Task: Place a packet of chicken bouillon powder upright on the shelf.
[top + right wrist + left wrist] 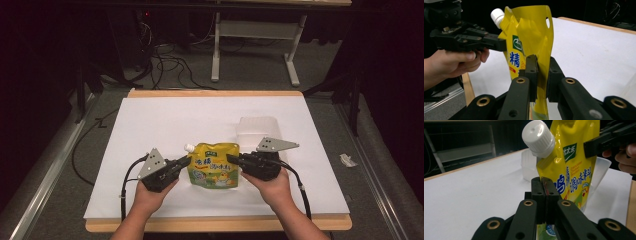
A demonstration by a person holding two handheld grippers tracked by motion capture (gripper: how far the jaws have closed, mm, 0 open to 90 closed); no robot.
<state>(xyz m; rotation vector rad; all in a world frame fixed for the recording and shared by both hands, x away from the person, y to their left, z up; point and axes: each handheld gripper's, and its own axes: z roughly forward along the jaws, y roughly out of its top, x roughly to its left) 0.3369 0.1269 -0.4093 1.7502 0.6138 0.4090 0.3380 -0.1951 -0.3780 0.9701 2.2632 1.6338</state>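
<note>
The yellow spouted seasoning pouch (214,165) is held upright near the front middle of the white-covered table (150,125), pinched at both side edges so that it stands tall between the two hands rather than slumping. The left gripper (186,161) is clamped tight on the pouch's left seam, just below the white screw cap (538,138); in the left gripper view the pads are seen pressed flat together on the foil edge, which is presumably done to keep the spout side steady. The right gripper (231,159) is set on the opposite edge, and its jaws are seen drawn in on the crumpled yellow foil in the right gripper view; a sliver of gap seems to remain beside one pad, so how firm that bite is cannot be judged with certainty, though the pouch appears to be caught there. A translucent plastic container (257,131) is stood just behind the pouch, toward the right, and it is likely the place the pouch is meant for. With both seams taken, the pouch is kept taut, cap uppermost.
</note>
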